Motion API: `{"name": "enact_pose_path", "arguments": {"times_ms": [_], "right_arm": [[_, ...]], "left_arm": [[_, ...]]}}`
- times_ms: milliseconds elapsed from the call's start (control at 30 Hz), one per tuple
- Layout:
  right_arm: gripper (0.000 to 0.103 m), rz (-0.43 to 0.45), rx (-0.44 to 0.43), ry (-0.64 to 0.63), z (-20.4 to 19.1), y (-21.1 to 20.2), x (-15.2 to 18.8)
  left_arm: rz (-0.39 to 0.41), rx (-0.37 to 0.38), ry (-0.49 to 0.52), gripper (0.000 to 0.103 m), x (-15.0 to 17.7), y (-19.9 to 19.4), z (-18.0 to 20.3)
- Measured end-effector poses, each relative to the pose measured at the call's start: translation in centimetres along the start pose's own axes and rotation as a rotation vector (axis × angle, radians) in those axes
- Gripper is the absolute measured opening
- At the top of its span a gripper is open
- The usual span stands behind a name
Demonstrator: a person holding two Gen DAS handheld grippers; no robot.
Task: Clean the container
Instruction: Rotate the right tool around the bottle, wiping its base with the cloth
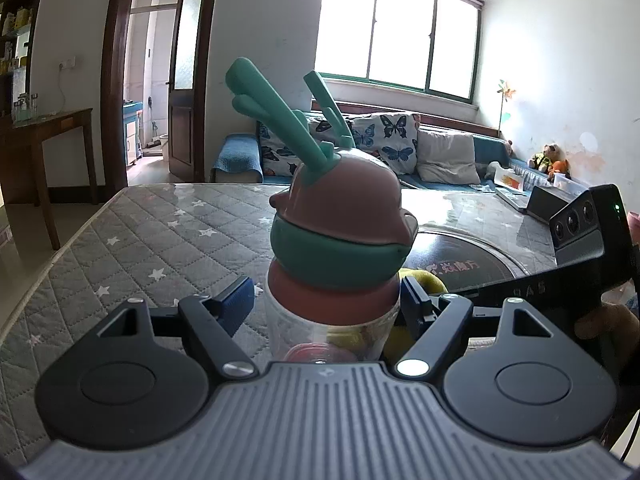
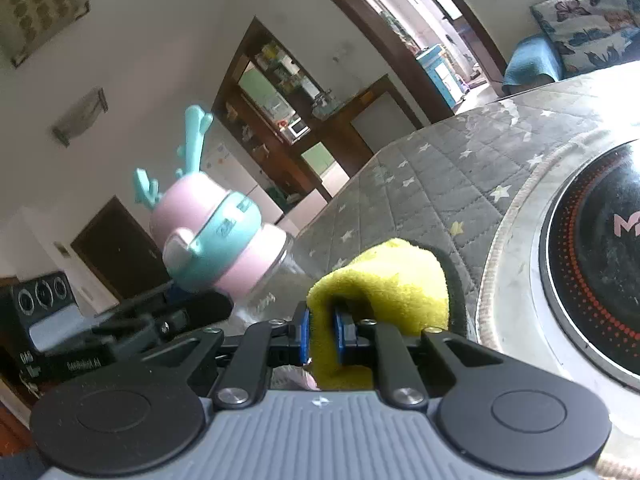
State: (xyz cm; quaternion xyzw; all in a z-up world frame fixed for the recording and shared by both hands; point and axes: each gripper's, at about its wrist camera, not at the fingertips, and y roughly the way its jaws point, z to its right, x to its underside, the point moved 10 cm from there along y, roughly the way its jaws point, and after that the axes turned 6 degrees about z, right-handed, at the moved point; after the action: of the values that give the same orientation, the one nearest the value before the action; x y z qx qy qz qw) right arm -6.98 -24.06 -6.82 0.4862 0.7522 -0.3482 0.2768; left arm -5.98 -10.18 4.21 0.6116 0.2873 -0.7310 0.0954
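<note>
Left claw point(image 1: 326, 300) gripped the bottle point(image 1: 332, 324) by its clear body, pads pressed on both sides, bottle upright above the table point(image 1: 140, 240). Right claw point(image 2: 322, 336) was clamped tight on a folded yellow cloth point(image 2: 384, 280), held just beside the bottle's clear wall, low on its right side. Whether cloth touched glass, could not tell; in the left view only a yellow patch showed behind the bottle.

Lid point(image 1: 344, 208) was on: pink dome, teal band, teal antlers point(image 1: 280, 108) standing up from it.

Progress, as a judgement: tools in hand, wiping of the outside at or near its start. Lid, collar and far side of the bottle looked still to be done; no wet marks or streaks visible to prove any part clean.

Hard to make out: bottle base, cut off by the left claw's housing; something pink inside the bottle, unclear. Far right on the table, a dark round cooktop point(image 2: 600, 248), partly out of frame. Beyond that, a sofa point(image 1: 440, 152) under the window.
</note>
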Motion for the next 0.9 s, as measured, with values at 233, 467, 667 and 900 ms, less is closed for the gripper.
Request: {"name": "enact_pose_path", "arguments": {"times_ms": [233,467,667,900], "right_arm": [[0.025,-0.058,0.098,-0.247,-1.2,-0.8,1.4],[0.056,-0.068,0.165,-0.484,-3.7,-3.4,1.6],[0.082,-0.016,0.214,-0.639,-5.3,-5.9,1.0],[0.083,-0.089,0.279,-0.698,-3.9,-3.8,2.5]], "left_arm": [[-0.001,-0.002,-0.002,0.077,0.0,0.0,-0.4],[-0.002,-0.002,-0.002,0.077,0.0,-0.1,-0.6],[-0.002,-0.003,-0.010,0.077,0.1,0.0,-0.5],[-0.006,-0.011,-0.013,0.077,0.2,0.0,-0.1]]}}
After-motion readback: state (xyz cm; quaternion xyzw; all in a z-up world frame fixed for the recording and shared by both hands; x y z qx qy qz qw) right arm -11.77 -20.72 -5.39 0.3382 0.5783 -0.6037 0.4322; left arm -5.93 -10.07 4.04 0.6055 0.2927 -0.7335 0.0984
